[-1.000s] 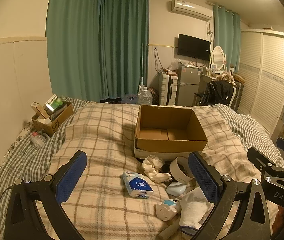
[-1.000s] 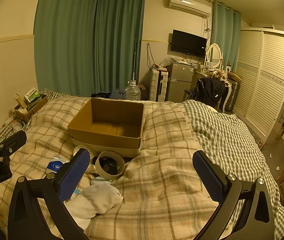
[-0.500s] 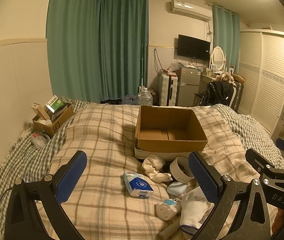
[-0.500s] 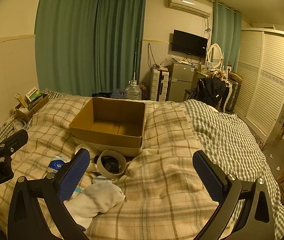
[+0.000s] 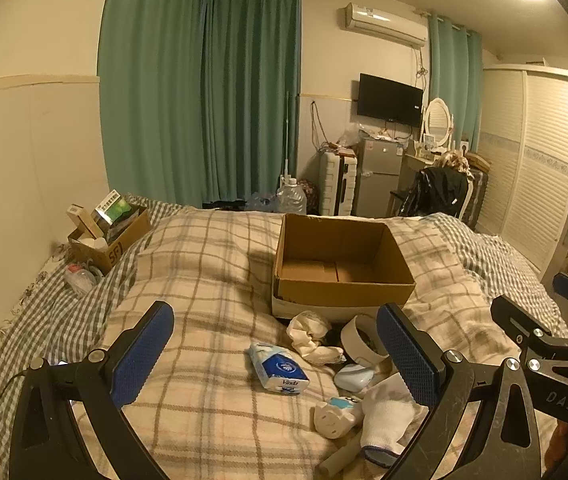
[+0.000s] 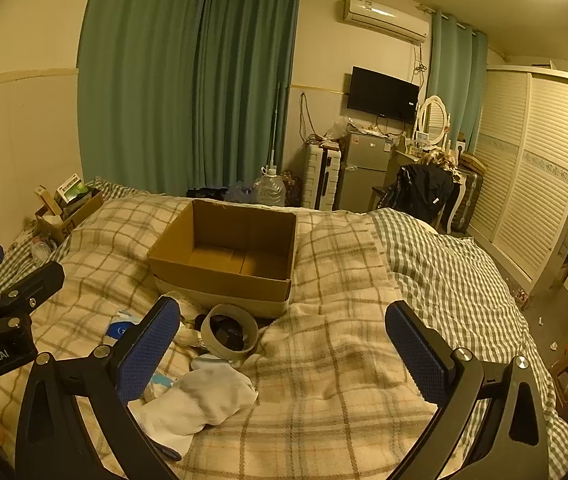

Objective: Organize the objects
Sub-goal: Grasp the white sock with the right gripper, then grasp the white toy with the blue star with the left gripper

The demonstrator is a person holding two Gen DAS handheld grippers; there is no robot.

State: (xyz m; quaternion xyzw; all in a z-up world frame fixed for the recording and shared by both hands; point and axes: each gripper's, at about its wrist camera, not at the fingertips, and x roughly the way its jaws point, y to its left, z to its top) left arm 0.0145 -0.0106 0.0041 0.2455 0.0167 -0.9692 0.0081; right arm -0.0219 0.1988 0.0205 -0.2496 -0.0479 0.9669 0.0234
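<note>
An open, empty cardboard box (image 5: 340,264) sits on the plaid bed; it also shows in the right wrist view (image 6: 224,256). In front of it lie a blue tissue pack (image 5: 278,368), a crumpled cream cloth (image 5: 310,334), a tape roll (image 5: 362,338) (image 6: 229,332), a small pale blue case (image 5: 352,376), a white round gadget (image 5: 336,416) and a white sock (image 5: 388,416) (image 6: 200,400). My left gripper (image 5: 274,360) is open above the tissue pack. My right gripper (image 6: 284,352) is open and empty over the blanket, right of the pile.
A small cardboard box of packets (image 5: 110,228) and a plastic bottle (image 5: 80,278) lie at the bed's left edge by the wall. Beyond the bed stand a water jug (image 5: 291,200), a fridge (image 5: 378,176), a chair with a black jacket (image 5: 436,196) and a wardrobe (image 5: 532,184).
Both grippers have stayed open; the right gripper's view has shifted slightly to the left and nearer the box. The objects have not moved.
</note>
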